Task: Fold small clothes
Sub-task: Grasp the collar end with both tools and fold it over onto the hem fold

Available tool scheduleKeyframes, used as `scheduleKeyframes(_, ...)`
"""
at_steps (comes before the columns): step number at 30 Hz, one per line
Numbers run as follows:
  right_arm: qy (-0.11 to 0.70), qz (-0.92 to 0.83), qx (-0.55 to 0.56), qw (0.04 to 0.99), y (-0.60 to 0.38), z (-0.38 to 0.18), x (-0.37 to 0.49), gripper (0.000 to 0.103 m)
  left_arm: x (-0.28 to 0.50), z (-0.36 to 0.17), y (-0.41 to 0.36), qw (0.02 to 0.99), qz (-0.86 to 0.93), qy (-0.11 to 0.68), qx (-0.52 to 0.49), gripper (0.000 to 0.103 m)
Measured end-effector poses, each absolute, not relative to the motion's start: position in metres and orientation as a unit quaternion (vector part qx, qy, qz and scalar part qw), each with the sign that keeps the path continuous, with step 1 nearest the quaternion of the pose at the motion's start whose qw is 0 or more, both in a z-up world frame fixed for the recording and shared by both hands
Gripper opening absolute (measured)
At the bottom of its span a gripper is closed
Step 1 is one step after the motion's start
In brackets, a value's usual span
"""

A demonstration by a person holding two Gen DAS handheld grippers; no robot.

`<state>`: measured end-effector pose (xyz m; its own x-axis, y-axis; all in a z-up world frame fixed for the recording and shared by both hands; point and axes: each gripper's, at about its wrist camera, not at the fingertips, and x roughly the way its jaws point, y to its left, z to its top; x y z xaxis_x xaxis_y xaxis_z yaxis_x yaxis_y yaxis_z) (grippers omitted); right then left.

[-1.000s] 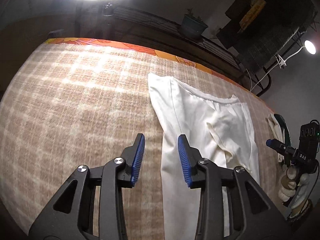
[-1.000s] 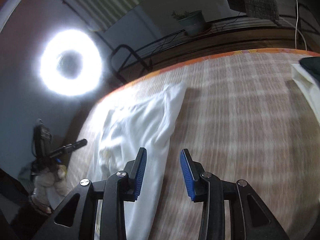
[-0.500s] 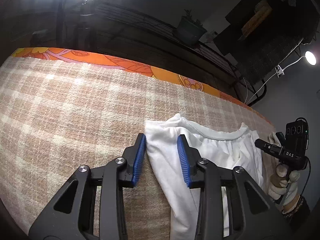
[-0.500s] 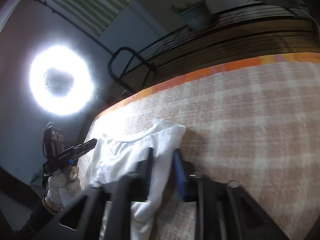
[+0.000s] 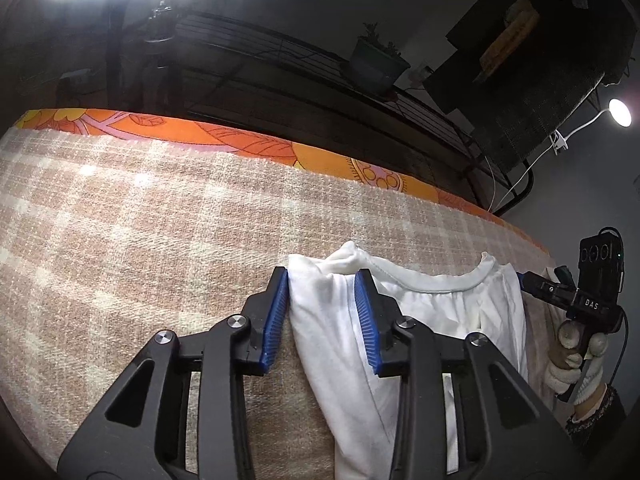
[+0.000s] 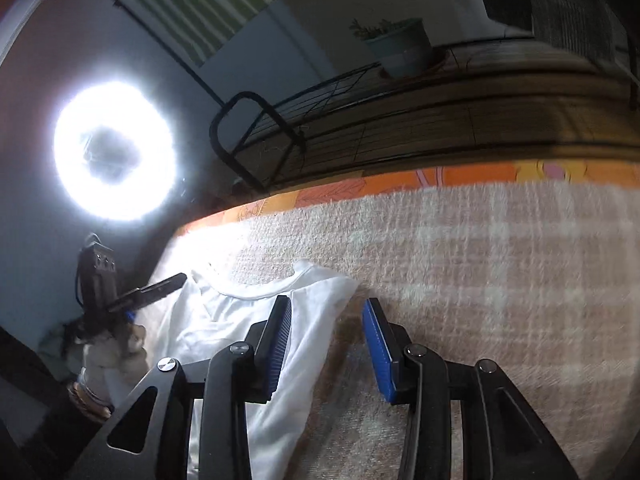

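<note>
Now you are putting each spread claw, left claw [image 5: 322,316] and right claw [image 6: 326,338], around a top corner of the white garment [image 5: 432,312], toward 12 o'clock, ready to pinch and fold it.

Plaid blanket [image 5: 140,232] over orange floral sheet [image 5: 224,140]; behind blanket: wire rack [image 5: 280,52], potted plant [image 5: 376,64], ring light [image 6: 114,152].

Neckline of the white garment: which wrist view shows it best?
The left wrist view: the neckline runs sharp and well lit between both corners of the white garment. The right wrist view shows it shorter, blurred, partly washed out by lamp glare.
</note>
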<state>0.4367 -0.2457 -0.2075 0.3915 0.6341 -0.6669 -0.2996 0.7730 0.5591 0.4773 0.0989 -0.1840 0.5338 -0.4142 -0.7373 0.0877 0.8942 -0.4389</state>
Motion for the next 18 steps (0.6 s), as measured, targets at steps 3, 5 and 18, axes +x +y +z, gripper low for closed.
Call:
scheduleKeyframes(3, 0.481, 0.292, 0.174, 0.808, -0.239, -0.214, 0.438, 0.033, 0.479, -0.184, 0.085, 0.862, -0.148, 0.462, -0.148, 0.014)
scheduleKeyframes(5, 0.483, 0.302, 0.167, 0.805, -0.229, -0.214, 0.438, 0.011, 0.48, -0.184, 0.078, 0.861, -0.15, 0.466, -0.135, 0.007)
scheduleKeyframes(18, 0.436, 0.321, 0.135, 0.83, -0.216, -0.147, 0.394, 0.0, 0.423, -0.118, 0.088, 0.881, -0.174, 0.414, -0.149, 0.006)
